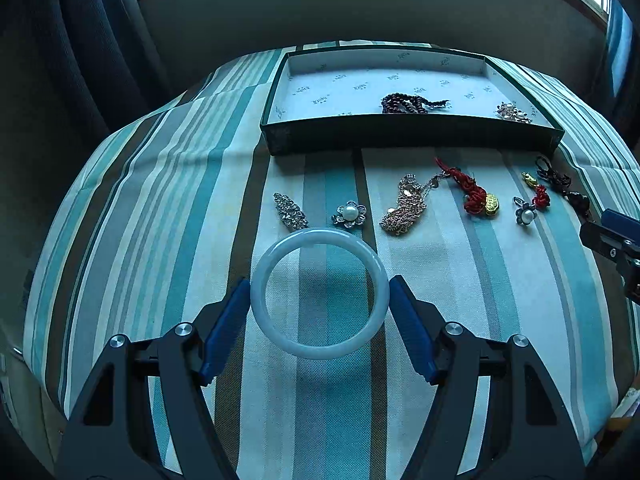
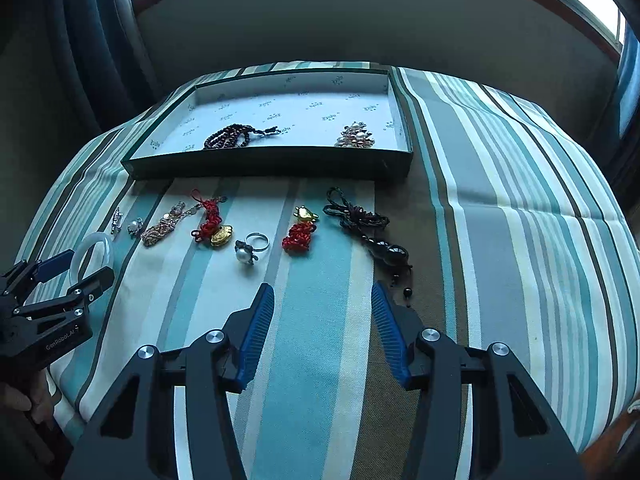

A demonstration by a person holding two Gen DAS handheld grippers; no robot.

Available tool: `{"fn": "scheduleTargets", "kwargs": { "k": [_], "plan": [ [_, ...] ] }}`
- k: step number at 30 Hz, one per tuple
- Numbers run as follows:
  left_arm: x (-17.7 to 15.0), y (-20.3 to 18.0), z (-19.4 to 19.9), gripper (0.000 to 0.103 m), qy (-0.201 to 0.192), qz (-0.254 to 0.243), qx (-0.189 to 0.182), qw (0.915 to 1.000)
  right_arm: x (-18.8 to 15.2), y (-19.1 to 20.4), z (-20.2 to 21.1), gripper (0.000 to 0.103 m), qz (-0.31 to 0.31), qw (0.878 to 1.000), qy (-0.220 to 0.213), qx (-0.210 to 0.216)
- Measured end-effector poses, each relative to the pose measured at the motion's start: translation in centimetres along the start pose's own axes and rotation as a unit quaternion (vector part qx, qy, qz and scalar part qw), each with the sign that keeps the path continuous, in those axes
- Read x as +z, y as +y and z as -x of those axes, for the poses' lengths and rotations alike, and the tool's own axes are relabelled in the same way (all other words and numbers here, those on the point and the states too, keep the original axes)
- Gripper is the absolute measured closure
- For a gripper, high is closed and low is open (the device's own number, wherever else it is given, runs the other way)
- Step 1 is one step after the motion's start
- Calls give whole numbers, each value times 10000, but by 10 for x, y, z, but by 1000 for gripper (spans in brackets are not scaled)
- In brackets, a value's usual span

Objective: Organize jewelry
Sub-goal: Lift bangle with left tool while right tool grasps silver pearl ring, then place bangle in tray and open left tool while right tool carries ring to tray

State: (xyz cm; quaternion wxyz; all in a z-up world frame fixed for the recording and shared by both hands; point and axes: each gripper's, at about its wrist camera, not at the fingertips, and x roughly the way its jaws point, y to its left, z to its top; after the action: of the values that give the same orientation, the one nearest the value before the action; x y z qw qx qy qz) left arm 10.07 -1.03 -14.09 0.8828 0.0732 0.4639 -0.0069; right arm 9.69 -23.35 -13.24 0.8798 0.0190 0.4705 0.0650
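Observation:
A pale jade bangle [image 1: 320, 294] sits between the blue pads of my left gripper [image 1: 320, 294], which touch its two sides; it shows in the right wrist view [image 2: 94, 246] too. My right gripper [image 2: 323, 300] is open and empty above the striped cloth. A row of jewelry lies on the cloth: a crystal clip [image 1: 290, 210], a pearl flower brooch [image 1: 349, 214], a gold chain piece [image 1: 404, 208], a red knot charm [image 2: 210, 224], a pearl ring [image 2: 248, 250], a second red knot [image 2: 298, 236] and a black bead cord [image 2: 372, 232].
A dark green tray [image 1: 400, 138] with a white printed lining stands behind the row. It holds a dark red bead bracelet [image 2: 236, 136] and a pearl cluster brooch [image 2: 356, 136]. The striped cloth [image 2: 500, 240] drops off at the edges. Curtains and a window are behind.

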Motion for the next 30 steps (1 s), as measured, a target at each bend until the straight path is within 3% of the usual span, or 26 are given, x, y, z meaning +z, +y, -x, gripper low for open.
{"fn": "scheduleTargets", "kwargs": {
  "k": [4, 10, 15, 24, 30],
  "plan": [
    [3, 13, -1, 33, -51, 85, 154, 9998, 9, 19, -19, 61, 69, 9994, 144, 292],
    [3, 28, -6, 33, -38, 219, 247, 9994, 20, 34, -39, 63, 218, 9992, 228, 238],
    [2, 32, -9, 33, -23, 273, 242, 9993, 21, 36, -45, 78, 283, 9990, 274, 199],
    [4, 28, -7, 33, -91, 253, 173, 9995, 16, 34, -35, 78, 276, 9990, 223, 267],
    [13, 22, 0, 33, -235, 200, 63, 9995, 23, 34, -17, 78, 307, 9989, -29, 344]
  ]
}}
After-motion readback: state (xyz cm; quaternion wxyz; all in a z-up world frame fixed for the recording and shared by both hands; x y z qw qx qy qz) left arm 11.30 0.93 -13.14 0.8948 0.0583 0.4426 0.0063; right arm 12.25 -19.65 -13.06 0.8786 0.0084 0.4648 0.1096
